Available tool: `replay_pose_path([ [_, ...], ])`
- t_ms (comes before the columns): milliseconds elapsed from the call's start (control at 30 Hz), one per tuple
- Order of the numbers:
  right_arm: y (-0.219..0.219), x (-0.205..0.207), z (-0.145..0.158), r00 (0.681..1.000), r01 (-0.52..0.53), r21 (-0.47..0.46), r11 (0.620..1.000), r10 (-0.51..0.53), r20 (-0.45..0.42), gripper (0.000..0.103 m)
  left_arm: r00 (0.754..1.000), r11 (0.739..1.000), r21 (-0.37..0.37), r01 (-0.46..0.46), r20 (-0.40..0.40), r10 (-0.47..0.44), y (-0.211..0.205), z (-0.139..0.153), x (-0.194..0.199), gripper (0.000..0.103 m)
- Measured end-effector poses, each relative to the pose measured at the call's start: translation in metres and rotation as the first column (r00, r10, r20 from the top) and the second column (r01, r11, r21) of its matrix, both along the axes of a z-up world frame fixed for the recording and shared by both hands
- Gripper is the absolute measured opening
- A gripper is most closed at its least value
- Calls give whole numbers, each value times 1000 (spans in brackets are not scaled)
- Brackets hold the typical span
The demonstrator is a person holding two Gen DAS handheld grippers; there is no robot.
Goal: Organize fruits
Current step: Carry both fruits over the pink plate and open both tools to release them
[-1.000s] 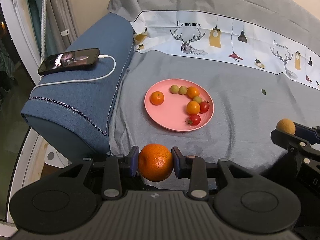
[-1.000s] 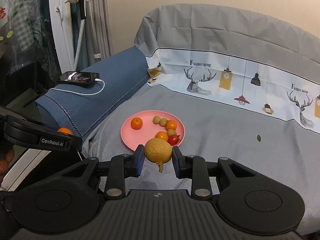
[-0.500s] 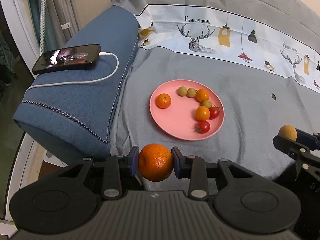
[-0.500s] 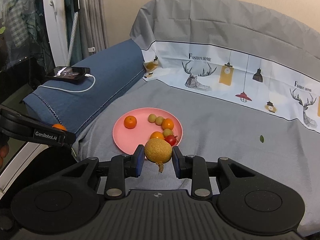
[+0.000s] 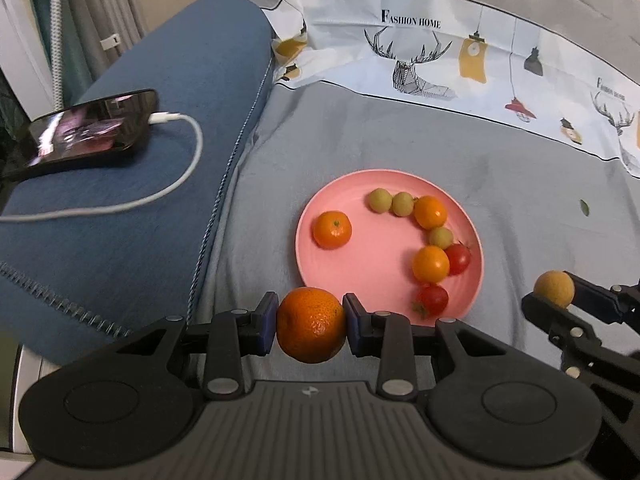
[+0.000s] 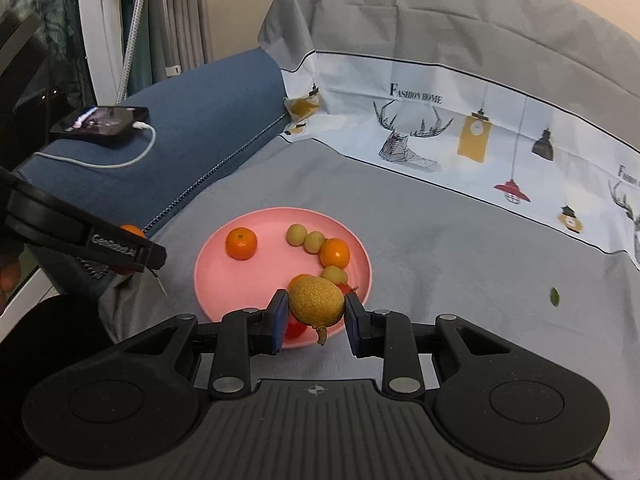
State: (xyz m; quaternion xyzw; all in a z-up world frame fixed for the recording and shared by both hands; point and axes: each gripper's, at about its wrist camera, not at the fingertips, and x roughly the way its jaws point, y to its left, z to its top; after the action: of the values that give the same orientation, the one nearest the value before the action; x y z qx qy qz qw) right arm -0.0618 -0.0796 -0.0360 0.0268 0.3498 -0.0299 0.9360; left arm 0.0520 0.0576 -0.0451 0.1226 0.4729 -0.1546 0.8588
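Note:
A pink plate (image 5: 360, 264) (image 6: 224, 264) lies on the grey sofa cover and carries several small fruits: oranges, green grapes and red cherry tomatoes. My left gripper (image 5: 311, 330) is shut on a large orange (image 5: 311, 330), hanging just short of the plate's near rim. My right gripper (image 6: 317, 306) is shut on a rough yellow-brown fruit (image 6: 317, 304) with a short stem, over the plate's near edge. In the left wrist view that fruit (image 5: 554, 289) shows at the right, beside the plate. In the right wrist view the left gripper's orange (image 6: 132, 232) peeks out at the left.
A blue cushion or armrest (image 5: 140, 184) lies left of the plate, with a phone (image 5: 88, 132) and its white charging cable (image 5: 176, 184) on top. A printed sheet (image 5: 460, 60) covers the sofa back. A small green leaf (image 6: 554, 297) lies on the cover at the right.
Both grippers have moved forward and down toward the plate with their fruits still held. The plate looks bigger and nearer in both views.

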Motion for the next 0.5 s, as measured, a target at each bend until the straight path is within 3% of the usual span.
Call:
replay_pose_path([
  [500, -10, 83, -52, 995, -66, -25, 998, 64, -79, 31, 999, 998, 63, 12, -50, -9, -37, -50, 68, 39],
])
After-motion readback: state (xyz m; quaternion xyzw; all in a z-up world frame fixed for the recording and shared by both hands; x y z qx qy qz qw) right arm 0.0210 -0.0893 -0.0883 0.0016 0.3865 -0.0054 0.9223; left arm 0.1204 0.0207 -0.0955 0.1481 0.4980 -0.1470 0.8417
